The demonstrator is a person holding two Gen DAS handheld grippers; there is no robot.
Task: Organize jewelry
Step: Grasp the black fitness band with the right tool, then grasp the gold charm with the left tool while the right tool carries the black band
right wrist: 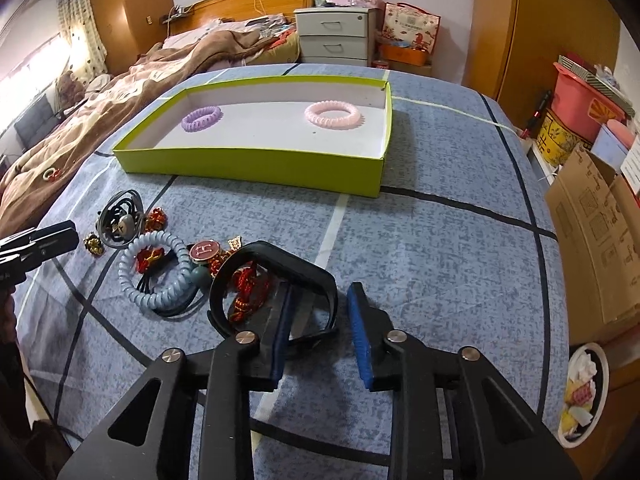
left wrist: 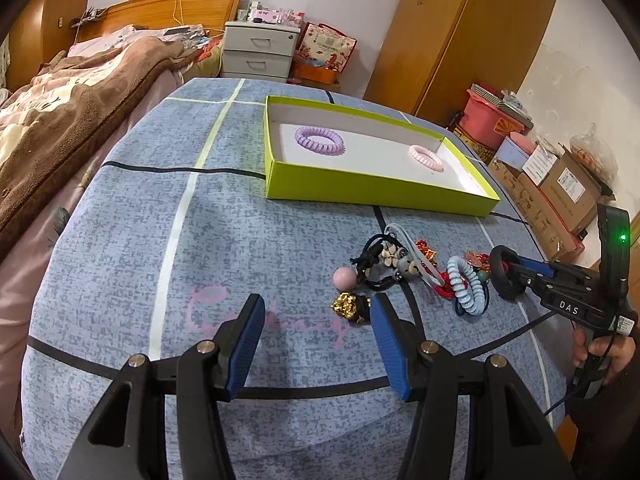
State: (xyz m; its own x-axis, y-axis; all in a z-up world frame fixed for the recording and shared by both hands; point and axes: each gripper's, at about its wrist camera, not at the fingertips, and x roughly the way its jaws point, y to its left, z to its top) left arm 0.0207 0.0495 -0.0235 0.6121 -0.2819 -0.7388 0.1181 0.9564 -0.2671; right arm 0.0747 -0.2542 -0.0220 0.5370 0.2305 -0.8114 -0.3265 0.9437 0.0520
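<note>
A green tray (left wrist: pixel 360 190) (right wrist: pixel 256 168) on the blue cloth holds a purple coil tie (left wrist: pixel 319 140) (right wrist: pixel 201 117) and a pink coil tie (left wrist: pixel 426 157) (right wrist: pixel 334 115). In front lies a pile: a blue coil tie (left wrist: pixel 465 285) (right wrist: pixel 154 276), black ties with beads (left wrist: pixel 384 264), a gold charm (left wrist: pixel 346 307), red knots (right wrist: pixel 248 292). My left gripper (left wrist: pixel 318 332) is open just before the gold charm. My right gripper (right wrist: pixel 320 324) is open; a black bangle (right wrist: pixel 276 292) (left wrist: pixel 505 276) hangs around its left finger.
A bed with a brown blanket (left wrist: pixel 60 120) lies left of the table. A white nightstand (left wrist: pixel 260 50) and a wooden wardrobe (left wrist: pixel 460 32) stand behind. Cardboard boxes (right wrist: pixel 596 248) and a pink bin (left wrist: pixel 492 120) stand at the right.
</note>
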